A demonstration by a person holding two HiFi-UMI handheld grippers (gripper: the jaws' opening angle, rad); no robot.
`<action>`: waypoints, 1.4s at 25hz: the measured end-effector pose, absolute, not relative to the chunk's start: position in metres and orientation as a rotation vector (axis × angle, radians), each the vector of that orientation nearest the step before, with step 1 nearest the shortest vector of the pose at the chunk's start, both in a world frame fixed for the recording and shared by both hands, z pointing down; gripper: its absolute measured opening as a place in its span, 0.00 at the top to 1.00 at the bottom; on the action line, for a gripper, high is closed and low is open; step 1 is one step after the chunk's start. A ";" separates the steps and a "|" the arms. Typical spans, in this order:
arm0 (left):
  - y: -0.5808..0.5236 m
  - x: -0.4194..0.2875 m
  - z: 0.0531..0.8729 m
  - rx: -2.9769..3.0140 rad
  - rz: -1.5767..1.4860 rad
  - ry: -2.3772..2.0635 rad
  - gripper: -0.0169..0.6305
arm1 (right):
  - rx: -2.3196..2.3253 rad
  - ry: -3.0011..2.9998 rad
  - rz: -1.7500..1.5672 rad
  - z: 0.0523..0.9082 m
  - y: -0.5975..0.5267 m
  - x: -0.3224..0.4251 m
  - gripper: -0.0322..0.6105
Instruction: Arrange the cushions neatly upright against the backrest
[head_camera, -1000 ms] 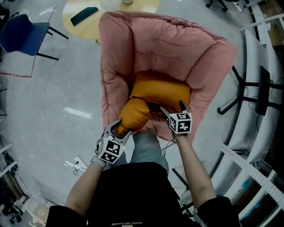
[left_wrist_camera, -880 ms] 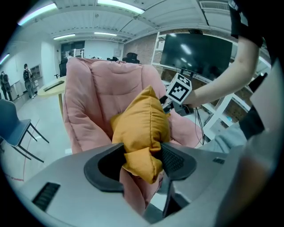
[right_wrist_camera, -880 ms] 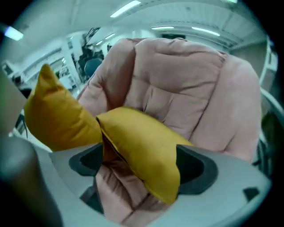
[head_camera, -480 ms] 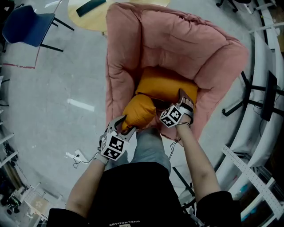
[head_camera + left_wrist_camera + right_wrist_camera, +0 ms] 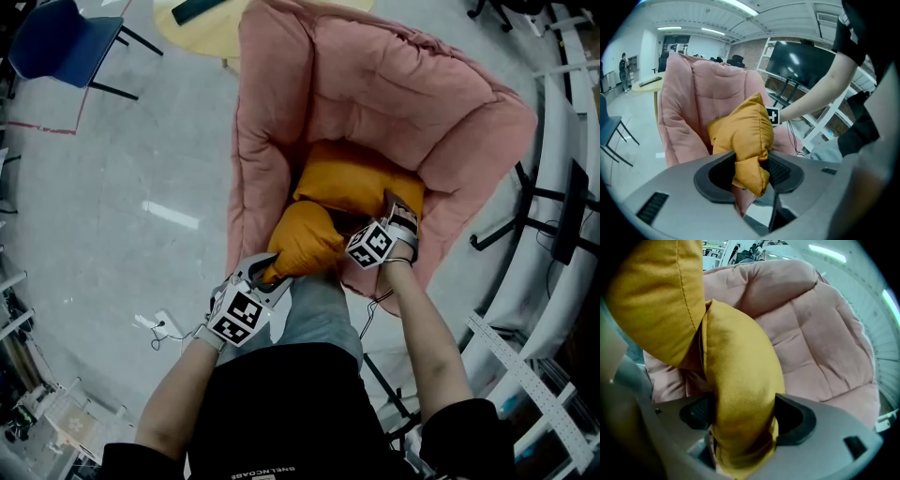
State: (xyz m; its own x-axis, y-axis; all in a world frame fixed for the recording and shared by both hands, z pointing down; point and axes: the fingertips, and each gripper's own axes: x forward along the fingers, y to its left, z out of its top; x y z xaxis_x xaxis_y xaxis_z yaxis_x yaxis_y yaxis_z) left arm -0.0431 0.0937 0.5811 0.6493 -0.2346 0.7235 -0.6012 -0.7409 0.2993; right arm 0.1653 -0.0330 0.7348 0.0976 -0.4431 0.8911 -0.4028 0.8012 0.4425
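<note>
Two orange cushions lie on the seat of a pink padded armchair (image 5: 375, 84). The near cushion (image 5: 305, 239) is bunched up at the seat's front. My left gripper (image 5: 267, 272) is shut on its lower corner (image 5: 749, 165), and its jaws have just been closing tighter on the fabric. The far cushion (image 5: 356, 183) lies flat against the chair's back. My right gripper (image 5: 398, 211) points steeply down at its right end. Its jaws have just been closing, and the cushion's edge (image 5: 740, 390) fills the gap between the pads. The near cushion (image 5: 656, 301) bulges at that view's upper left.
A round yellow table (image 5: 202, 28) with a dark flat object stands behind the armchair, and a blue chair (image 5: 56, 42) at the far left. A black chair base (image 5: 520, 220) and white curved rails (image 5: 572, 178) are on the right. Cables (image 5: 159, 328) lie on the floor on the left.
The right gripper has rolled over and dropped onto the far cushion's right end, then closed on its edge. The left gripper stayed at the near cushion's corner and pinched tighter.
</note>
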 end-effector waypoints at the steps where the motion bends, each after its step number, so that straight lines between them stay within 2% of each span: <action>1: 0.098 -0.045 0.578 2.341 0.921 -0.642 0.69 | 0.700 -1.520 -0.027 0.731 -0.030 0.164 0.37; 16: 0.162 -0.079 0.555 2.254 0.954 -0.512 0.69 | 0.546 -1.628 0.077 0.710 0.005 0.133 0.38; 28: 0.190 -0.094 0.563 2.227 0.993 -0.458 0.69 | 0.461 -1.507 0.135 0.776 -0.020 0.141 0.36; 35: 0.194 -0.098 0.543 2.246 0.971 -0.427 0.70 | 0.465 -1.534 0.104 0.770 -0.007 0.138 0.24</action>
State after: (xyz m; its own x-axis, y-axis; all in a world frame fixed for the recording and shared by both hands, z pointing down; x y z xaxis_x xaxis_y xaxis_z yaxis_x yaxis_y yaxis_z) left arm -0.0978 0.1936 0.5432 0.6734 -0.0398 0.7382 -0.5175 -0.7385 0.4323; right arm 0.1378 -0.0066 0.7702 0.0509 -0.2217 0.9738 -0.3508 0.9090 0.2253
